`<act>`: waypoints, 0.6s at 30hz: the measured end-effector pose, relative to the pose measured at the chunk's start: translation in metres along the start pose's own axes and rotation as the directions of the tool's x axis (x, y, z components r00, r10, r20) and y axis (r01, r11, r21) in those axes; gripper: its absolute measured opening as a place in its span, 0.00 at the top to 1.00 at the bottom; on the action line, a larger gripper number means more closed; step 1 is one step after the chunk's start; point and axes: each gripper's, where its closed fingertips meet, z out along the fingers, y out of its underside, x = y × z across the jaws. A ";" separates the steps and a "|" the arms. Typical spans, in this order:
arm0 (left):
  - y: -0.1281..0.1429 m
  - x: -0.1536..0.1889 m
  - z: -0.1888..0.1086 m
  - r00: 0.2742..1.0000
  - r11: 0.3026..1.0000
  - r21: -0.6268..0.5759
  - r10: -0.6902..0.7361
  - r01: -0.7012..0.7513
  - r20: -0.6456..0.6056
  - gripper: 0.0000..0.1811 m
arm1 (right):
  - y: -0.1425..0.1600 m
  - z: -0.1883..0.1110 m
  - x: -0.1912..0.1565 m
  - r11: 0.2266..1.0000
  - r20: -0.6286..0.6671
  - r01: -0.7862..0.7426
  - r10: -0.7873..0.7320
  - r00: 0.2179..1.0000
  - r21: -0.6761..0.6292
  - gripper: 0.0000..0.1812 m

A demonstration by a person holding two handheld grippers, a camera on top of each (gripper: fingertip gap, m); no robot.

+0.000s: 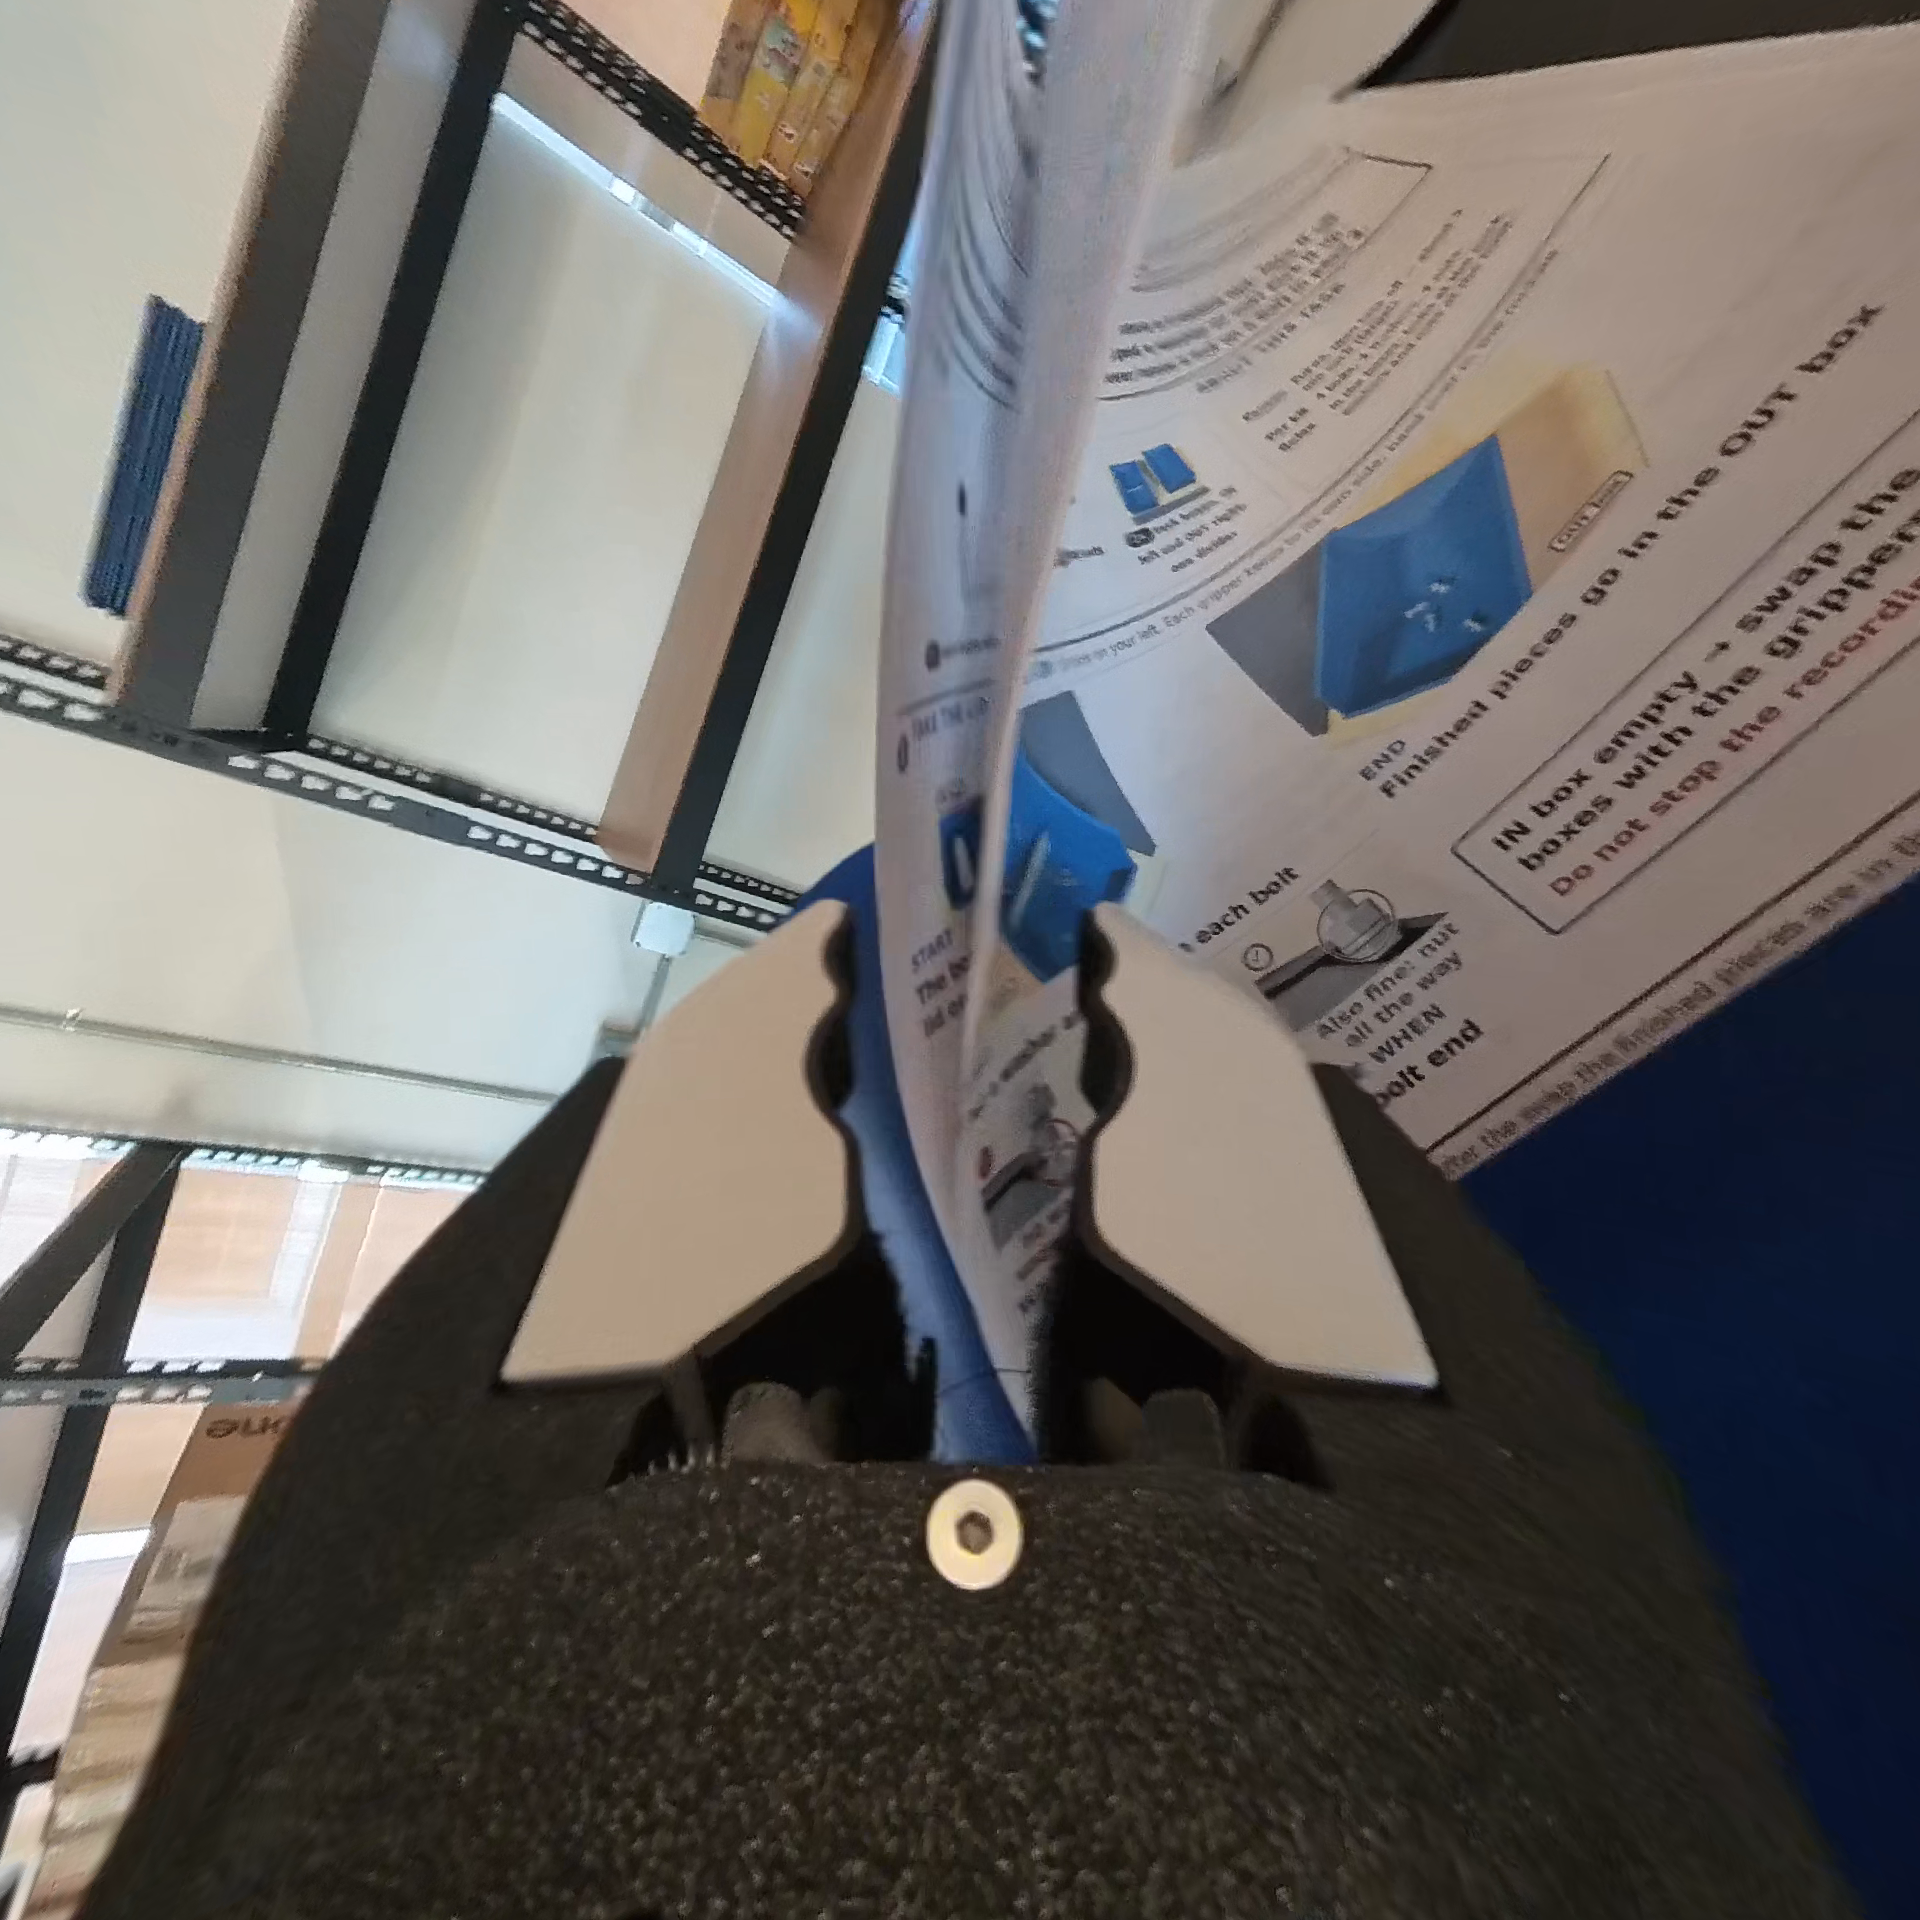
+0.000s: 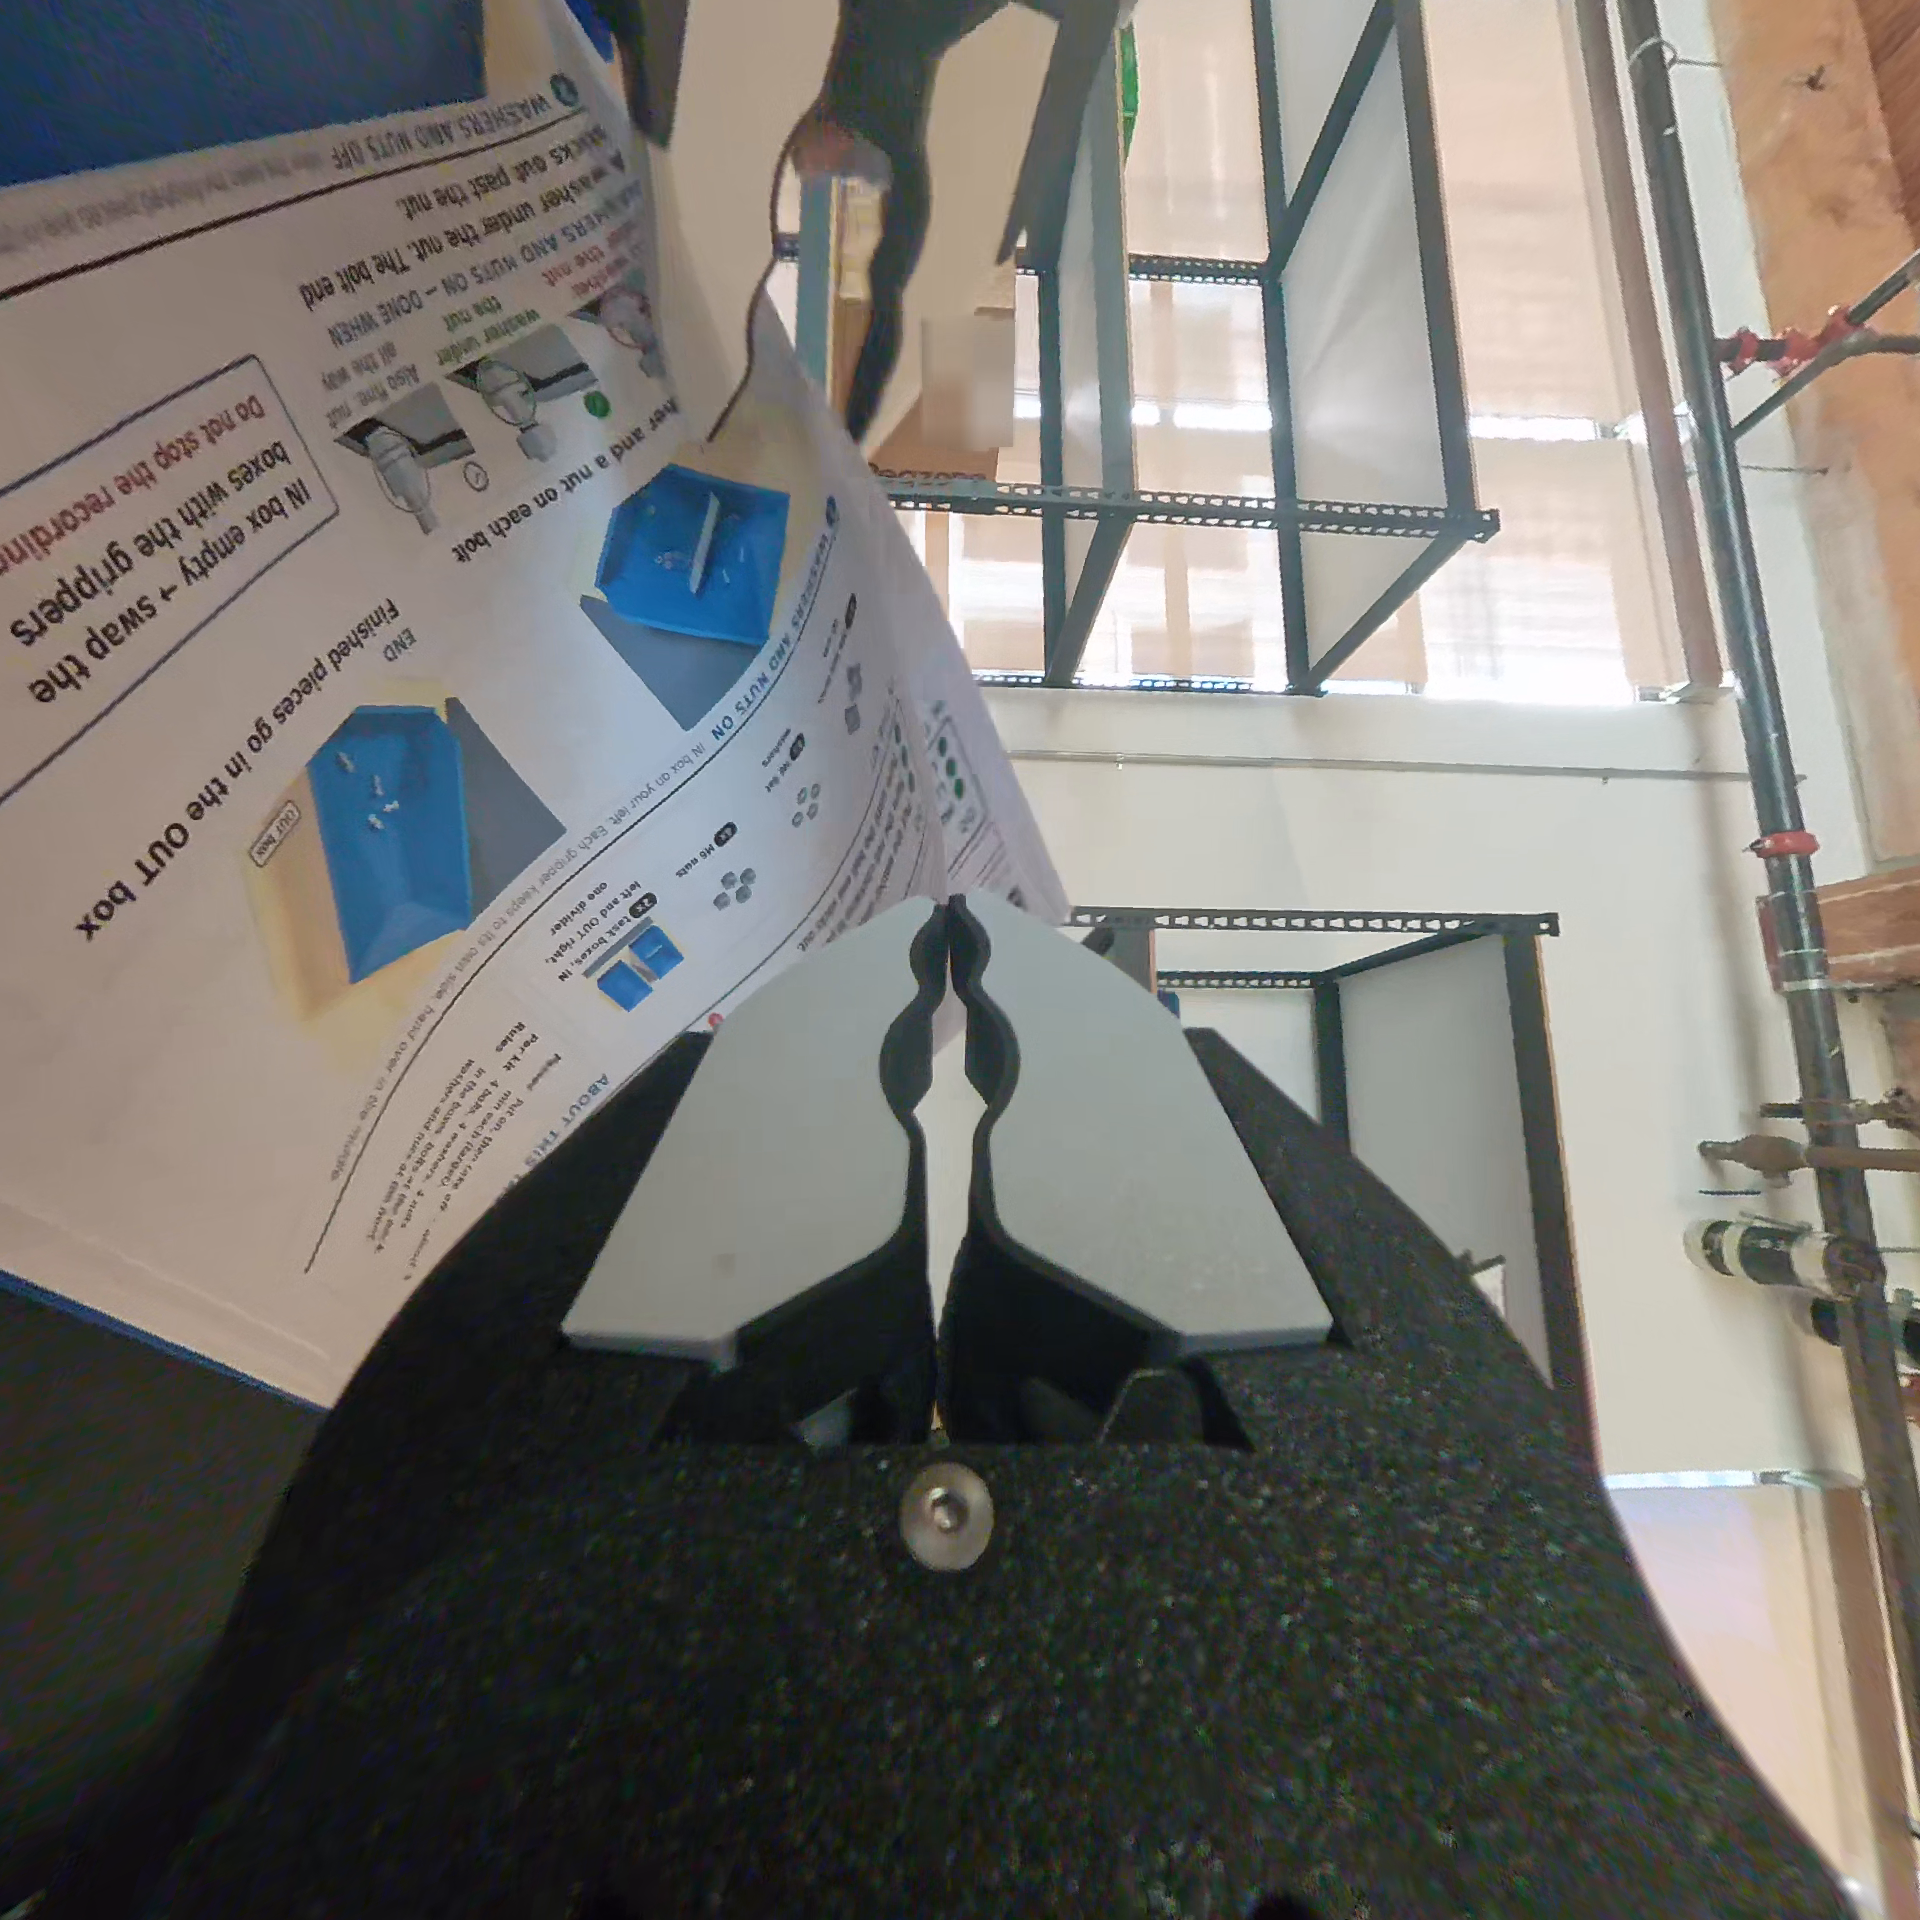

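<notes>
Between both grippers hangs one printed sheet (image 2: 312, 727): right gripper (image 2: 951, 920) pinches its edge, left gripper (image 1: 966, 935) gapes around it (loosely), so it could slip or tear.

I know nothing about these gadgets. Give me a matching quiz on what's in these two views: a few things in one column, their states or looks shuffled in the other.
Things:
1. left gripper
2. right gripper
3. printed sheet
4. shelving frame

Descriptions:
a. jaws closed on the sheet's edge
b. black perforated metal, in front of a bright window
c. jaws apart, the sheet's edge passing between them
d. white, curled, with pictures of blue boxes

Pairs: 1-c, 2-a, 3-d, 4-b
</notes>
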 end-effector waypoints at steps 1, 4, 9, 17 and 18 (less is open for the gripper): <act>-0.001 -0.005 -0.002 0.999 1.000 0.008 -0.010 0.009 0.032 0.71 | 0.000 0.000 0.001 1.000 0.001 -0.006 0.006 1.000 -0.001 1.00; -0.017 -0.017 -0.012 0.994 0.998 0.057 0.001 -0.007 0.108 0.64 | -0.002 -0.001 0.003 1.000 0.001 -0.010 0.010 1.000 0.003 1.00; -0.056 0.008 -0.004 0.992 0.991 0.063 0.121 -0.119 -0.030 0.70 | -0.011 -0.002 0.011 1.000 -0.013 0.002 -0.002 1.000 0.017 1.00; -0.052 -0.007 0.023 0.996 0.999 -0.048 -0.020 0.016 -0.091 1.00 | -0.024 -0.008 0.041 0.994 -0.059 -0.098 0.101 0.993 0.052 0.94; -0.048 -0.017 0.022 0.993 0.994 -0.056 -0.099 0.095 -0.071 1.00 | -0.023 -0.013 0.045 0.987 -0.062 -0.149 0.153 0.986 0.064 0.91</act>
